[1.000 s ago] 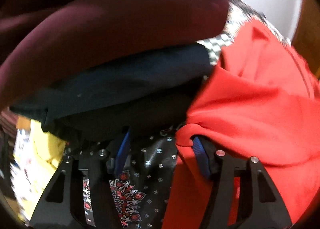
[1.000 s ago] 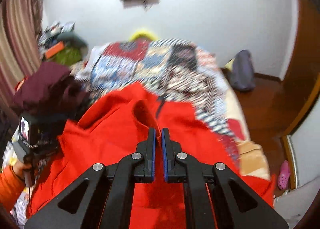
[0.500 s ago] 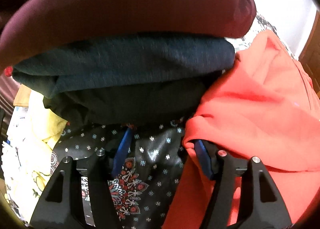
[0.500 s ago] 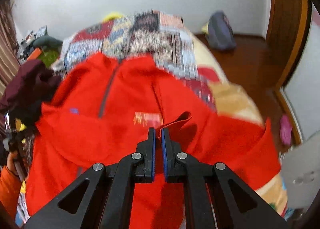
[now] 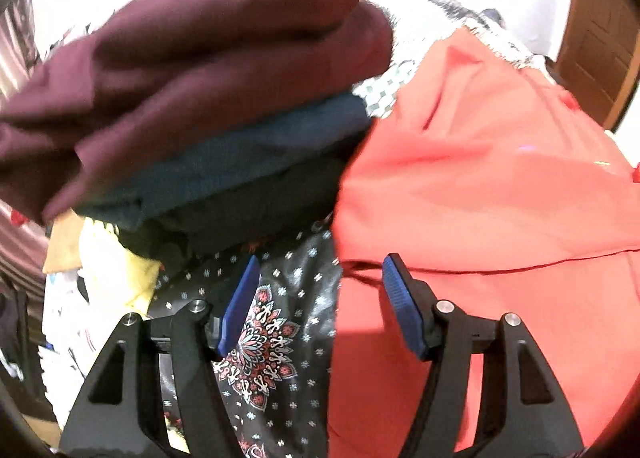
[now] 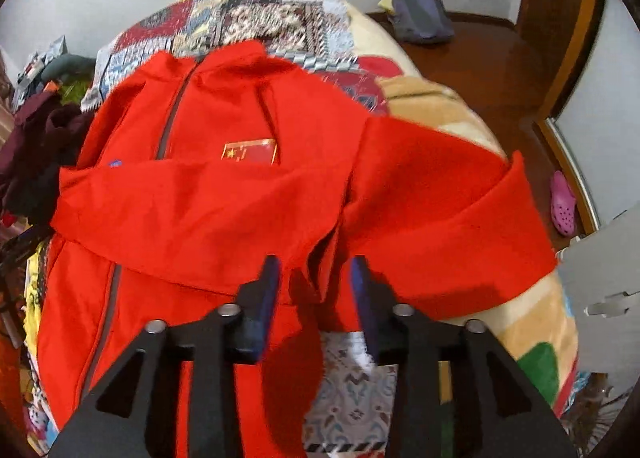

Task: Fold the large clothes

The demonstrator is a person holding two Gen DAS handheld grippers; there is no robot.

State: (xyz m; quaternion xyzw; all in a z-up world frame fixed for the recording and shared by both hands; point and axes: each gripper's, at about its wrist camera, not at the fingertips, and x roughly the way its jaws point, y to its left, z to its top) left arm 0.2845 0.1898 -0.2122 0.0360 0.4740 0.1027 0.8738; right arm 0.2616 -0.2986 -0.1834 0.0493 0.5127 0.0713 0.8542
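A large red zip jacket (image 6: 208,210) with a small flag patch lies spread on the patchwork bed cover (image 6: 280,6). One sleeve (image 6: 436,218) is folded across its front. My right gripper (image 6: 316,270) is open just above the jacket's lower part, holding nothing. In the left wrist view the jacket (image 5: 480,186) fills the right side. My left gripper (image 5: 318,278) is open at the jacket's edge, over a dark patterned cloth (image 5: 276,322), holding nothing.
A stack of folded clothes, maroon (image 5: 200,70) over dark blue (image 5: 256,166), sits close ahead of the left gripper and shows at the left of the right wrist view (image 6: 36,146). A grey bag (image 6: 420,6) and pink shoe (image 6: 562,198) lie on the wooden floor.
My right gripper has opened and let go of the red fabric; the sleeve now lies across the jacket. My left gripper has drawn back from the jacket's edge and the stack.
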